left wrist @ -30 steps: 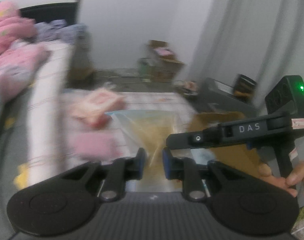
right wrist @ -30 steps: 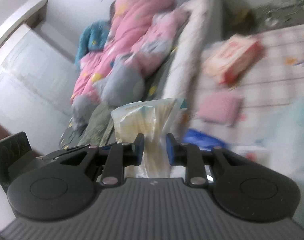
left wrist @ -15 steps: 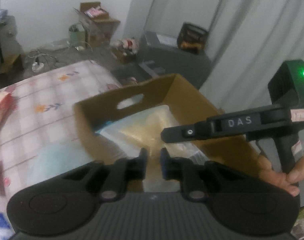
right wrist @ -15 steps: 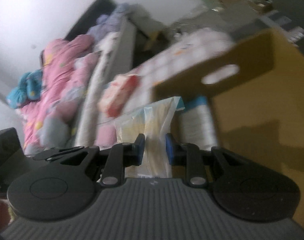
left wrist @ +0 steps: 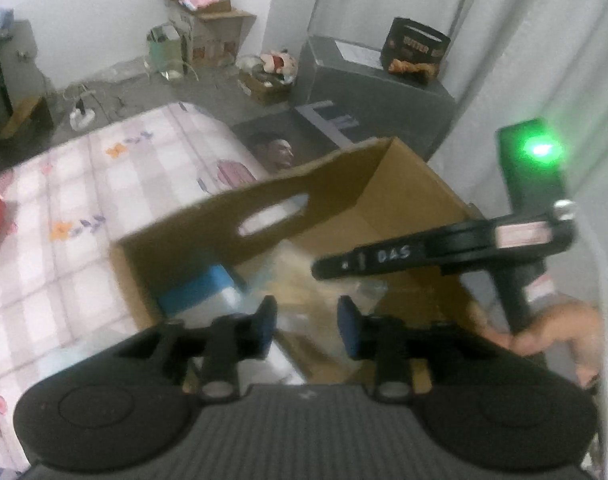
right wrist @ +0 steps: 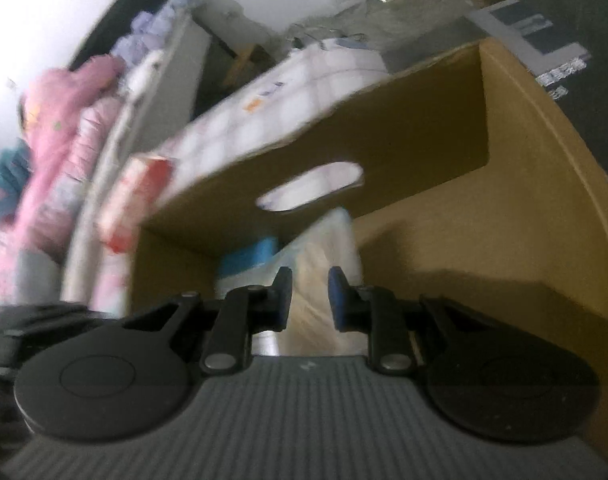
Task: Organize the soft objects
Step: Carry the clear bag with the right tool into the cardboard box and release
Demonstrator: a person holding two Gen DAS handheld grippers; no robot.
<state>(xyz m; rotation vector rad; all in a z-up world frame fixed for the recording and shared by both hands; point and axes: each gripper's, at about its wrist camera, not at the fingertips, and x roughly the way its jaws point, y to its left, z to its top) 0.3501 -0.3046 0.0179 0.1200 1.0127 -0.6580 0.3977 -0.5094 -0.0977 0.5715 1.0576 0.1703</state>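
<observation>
An open cardboard box (left wrist: 343,184) stands on the floor beside the bed. Over it, my left gripper (left wrist: 305,316) has its jaws opening; the clear bag of yellowish soft stuff (left wrist: 300,272) lies blurred just beyond the pads, which do not press on it. My right gripper (right wrist: 309,284) is closing its jaws on the same bag (right wrist: 327,236), gripping its near edge above the box (right wrist: 543,200). In the left wrist view the right gripper (left wrist: 323,268) reaches in from the right. A blue and white pack (right wrist: 248,260) lies in the box's left corner.
The checked bed sheet (left wrist: 84,200) lies left of the box, with a red and pink pack (right wrist: 136,200) on it. Pink bedding (right wrist: 56,140) is piled further back. A grey cabinet (left wrist: 375,96) and small boxes stand behind. A hand (left wrist: 551,328) holds the right gripper's handle.
Both grippers swung with the bag from over the bed to above the box and sank toward it. The left jaws, shut on the bag before, have spread apart.
</observation>
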